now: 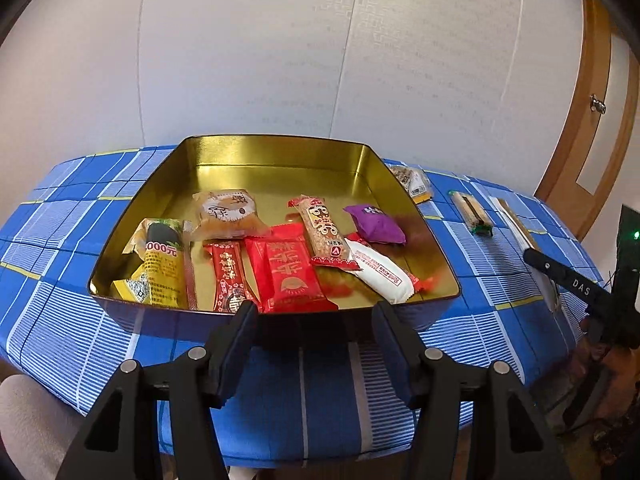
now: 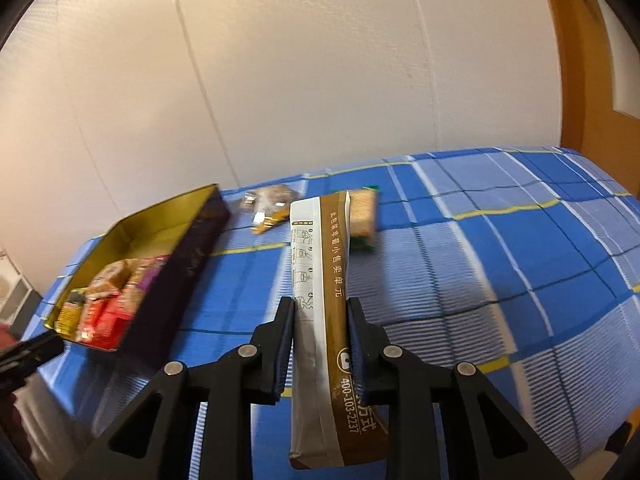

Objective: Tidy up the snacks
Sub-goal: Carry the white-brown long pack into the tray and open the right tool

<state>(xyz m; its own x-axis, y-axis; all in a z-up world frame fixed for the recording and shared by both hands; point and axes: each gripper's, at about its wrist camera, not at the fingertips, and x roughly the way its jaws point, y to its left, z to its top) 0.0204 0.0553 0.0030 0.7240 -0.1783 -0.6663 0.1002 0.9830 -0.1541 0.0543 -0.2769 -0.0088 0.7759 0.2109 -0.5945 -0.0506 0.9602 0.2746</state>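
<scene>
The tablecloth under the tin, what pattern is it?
Blue checks with white stripes and thin yellow lines on the tablecloth, clearest from the right wrist.

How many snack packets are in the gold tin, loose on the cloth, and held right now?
In the square gold metal tin: 7
Loose on the blue checked tablecloth: 2
Held in the right gripper, the long brown-and-white sachet: 1
Total: 10

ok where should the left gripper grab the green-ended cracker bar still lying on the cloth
Grip the cracker bar across its narrow middle, coming from above. It lies flat and long on the tablecloth, apart from the tin, so its long sides are free for the fingers.
</scene>
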